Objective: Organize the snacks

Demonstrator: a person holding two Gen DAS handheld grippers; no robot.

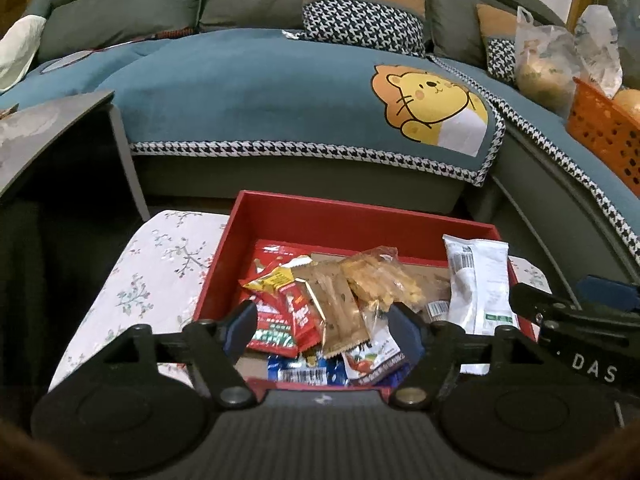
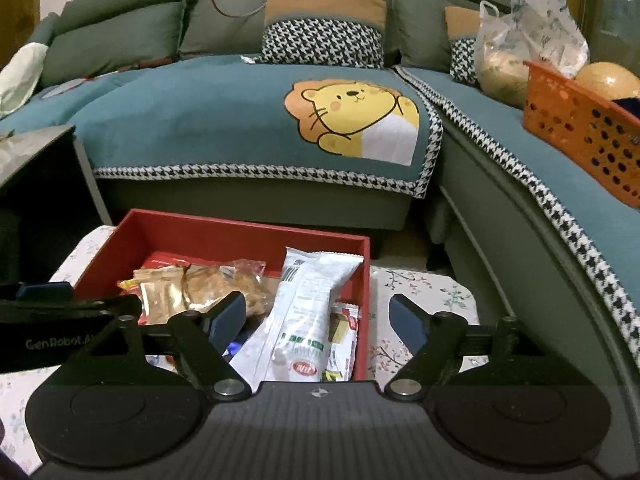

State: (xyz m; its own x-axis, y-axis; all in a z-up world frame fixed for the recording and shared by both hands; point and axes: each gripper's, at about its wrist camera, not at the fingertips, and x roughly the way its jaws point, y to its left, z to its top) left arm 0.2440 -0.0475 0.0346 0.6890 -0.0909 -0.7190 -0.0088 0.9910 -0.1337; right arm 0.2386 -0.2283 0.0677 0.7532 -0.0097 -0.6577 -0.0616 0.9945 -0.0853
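We find the red box (image 1: 280, 220) standing on a counter (image 1: 160, 264) covered with a floral cloth, in front of a sofa (image 1: 260, 92) with a blue cover. The snacks are gathered inside the box — red sachets (image 1: 280, 312), a tan wrapper (image 1: 340, 312), a clear bag of crisp golden pieces (image 1: 380, 276), blue packets (image 1: 304, 372) at the near wall, and a long white packet (image 2: 308, 312) leaning against the box's right wall.

The left claw (image 1: 322, 324) stands open above the near part of the pile; its pads press on nothing. The right claw (image 2: 316, 320) is likewise open, with the white packet lying below and between its fingers but not clamped, as far as we can tell.

In neither view do we see a loose snack on the floral cloth around the box. We judge the collecting largely done: the items are contained. What remains, in our judgement, is tidying — the packets lie crossed and heaped, and the white packet juts above the rim. Whether further snacks wait outside these views, we cannot tell. The orange basket (image 2: 580, 128) and plastic bags (image 2: 532, 36) on the sofa appear untouched.
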